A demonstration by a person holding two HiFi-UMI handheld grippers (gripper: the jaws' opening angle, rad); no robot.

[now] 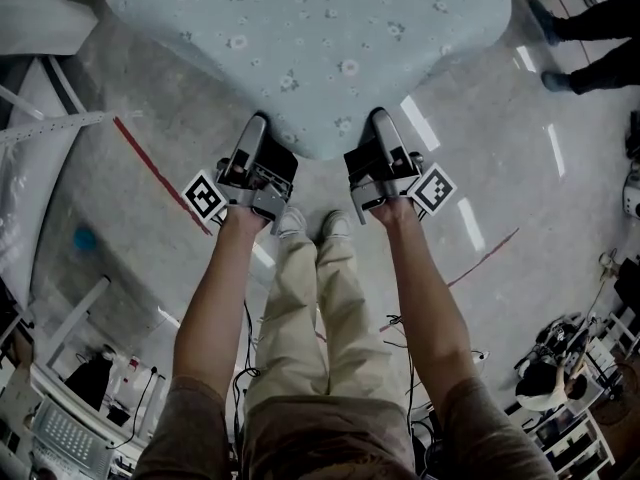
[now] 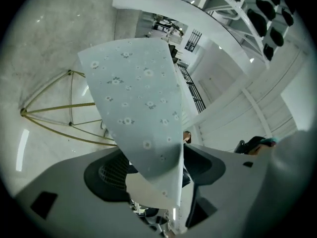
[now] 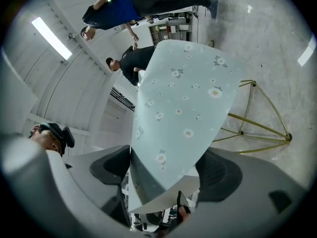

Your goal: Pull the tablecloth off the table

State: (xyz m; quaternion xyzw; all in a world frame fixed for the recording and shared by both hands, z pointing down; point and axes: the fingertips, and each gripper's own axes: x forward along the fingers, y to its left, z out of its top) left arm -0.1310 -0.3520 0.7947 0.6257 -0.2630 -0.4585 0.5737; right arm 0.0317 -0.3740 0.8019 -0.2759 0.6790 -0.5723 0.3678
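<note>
The floor (image 1: 120, 238) is polished grey concrete, crossed by a red tape line (image 1: 150, 168), and 2 people (image 1: 590, 28) stand at the upper right of the head view, well apart from my work. The tablecloth (image 1: 320, 38), pale blue with small flowers, fills the top of that view. It lies spread over the counter, which is hidden beneath it; only the thin gold legs (image 2: 54, 108) show, in the gripper views.

I stand at the near edge, where the cloth comes to a rounded point between my arms. My left tongs (image 1: 256, 126) sit on the left of that point and my right tongs (image 1: 380, 120) on its right, both aimed forward along the cloth. I set them apart like this so that a pull draws the sheet evenly, not from 1 corner.

In each gripper view the cloth's edge runs down into the gap between the jaws, its pale underside showing at the bottom. Both pairs of jaws stand wide around it, and as far as I can see the pads are not pressing on it.

I judge that the hold comes first. The pull has not begun, and the cloth looks limp and light, so a shallow bite could slip.
</note>
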